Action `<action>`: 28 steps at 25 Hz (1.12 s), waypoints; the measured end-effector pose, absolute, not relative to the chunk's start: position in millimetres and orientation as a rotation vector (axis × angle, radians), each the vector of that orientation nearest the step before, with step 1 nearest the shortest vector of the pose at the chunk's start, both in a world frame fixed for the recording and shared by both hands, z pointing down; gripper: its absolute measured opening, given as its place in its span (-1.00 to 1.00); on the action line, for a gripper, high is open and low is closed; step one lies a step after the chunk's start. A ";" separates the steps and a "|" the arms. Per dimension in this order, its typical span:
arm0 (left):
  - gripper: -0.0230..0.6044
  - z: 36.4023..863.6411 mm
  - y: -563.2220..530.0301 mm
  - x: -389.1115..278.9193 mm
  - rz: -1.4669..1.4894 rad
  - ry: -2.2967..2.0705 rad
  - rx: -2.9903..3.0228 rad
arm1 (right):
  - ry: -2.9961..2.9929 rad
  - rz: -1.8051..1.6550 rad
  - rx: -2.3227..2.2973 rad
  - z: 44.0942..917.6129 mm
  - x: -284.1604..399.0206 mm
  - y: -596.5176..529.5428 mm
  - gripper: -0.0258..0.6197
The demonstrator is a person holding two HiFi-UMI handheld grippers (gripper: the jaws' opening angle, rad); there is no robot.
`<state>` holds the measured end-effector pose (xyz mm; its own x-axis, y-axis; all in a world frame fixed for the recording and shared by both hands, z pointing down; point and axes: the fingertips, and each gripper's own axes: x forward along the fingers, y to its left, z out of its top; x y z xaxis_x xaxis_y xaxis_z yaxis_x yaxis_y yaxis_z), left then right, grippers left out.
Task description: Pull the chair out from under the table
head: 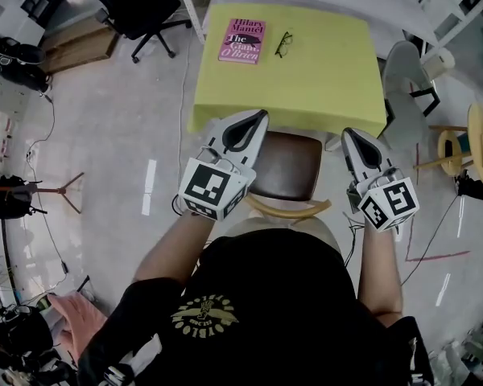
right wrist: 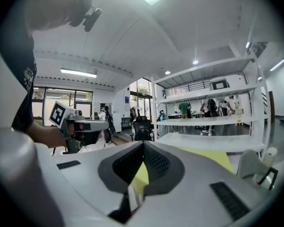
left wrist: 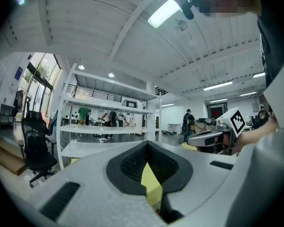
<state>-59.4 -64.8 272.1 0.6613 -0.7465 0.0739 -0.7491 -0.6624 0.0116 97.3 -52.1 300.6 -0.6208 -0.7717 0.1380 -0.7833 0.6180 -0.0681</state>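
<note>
A chair with a brown seat point(head: 286, 167) and a curved wooden backrest point(head: 290, 209) stands with the front of its seat under the yellow-green table point(head: 322, 87). In the head view both grippers are held up above the chair, pointing toward the table. My left gripper point(head: 262, 116) is over the seat's left side, shut, with nothing in it. My right gripper point(head: 348, 133) is over the seat's right edge, also shut and empty. In the left gripper view my own jaws point(left wrist: 146, 144) meet, with the right gripper point(left wrist: 190, 139) beside them. The right gripper view shows its closed jaws point(right wrist: 143, 144).
A pink book point(head: 242, 40) and a pair of glasses point(head: 283, 43) lie on the table. A black office chair point(head: 137, 6) stands at the far left, a grey chair point(head: 406, 71) and a wooden stool point(head: 467, 143) at the right. White shelving point(left wrist: 104, 126) rises behind the table.
</note>
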 end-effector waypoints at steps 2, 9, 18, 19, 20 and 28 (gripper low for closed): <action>-0.90 263.2 -60.1 -59.0 0.088 -1.271 2.845 | -2.762 0.167 1.318 289.2 95.0 -52.0 -0.89; -0.90 243.1 -54.7 -61.8 0.069 -1.269 2.846 | -2.791 0.124 1.308 264.5 87.7 -46.3 -0.89; -0.90 218.8 -50.3 -69.6 0.041 -1.312 2.858 | -2.798 0.099 1.362 241.8 95.6 -37.4 -0.89; -0.90 216.3 -49.2 -70.6 0.040 -1.316 2.857 | -2.797 0.096 1.366 239.5 96.4 -35.7 -0.89; -0.90 214.1 -48.3 -71.5 0.038 -1.320 2.858 | -2.795 0.094 1.370 237.8 97.4 -34.1 -0.89; -0.90 217.0 -42.6 -69.3 0.074 -1.298 2.869 | -2.746 0.089 1.404 232.0 109.8 -21.9 -0.89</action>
<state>-69.3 -42.6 217.0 0.6593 -0.7509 0.0393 -0.7505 -0.6603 -0.0272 109.8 -21.9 232.0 -0.5845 -0.8078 0.0761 -0.8110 0.5844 -0.0259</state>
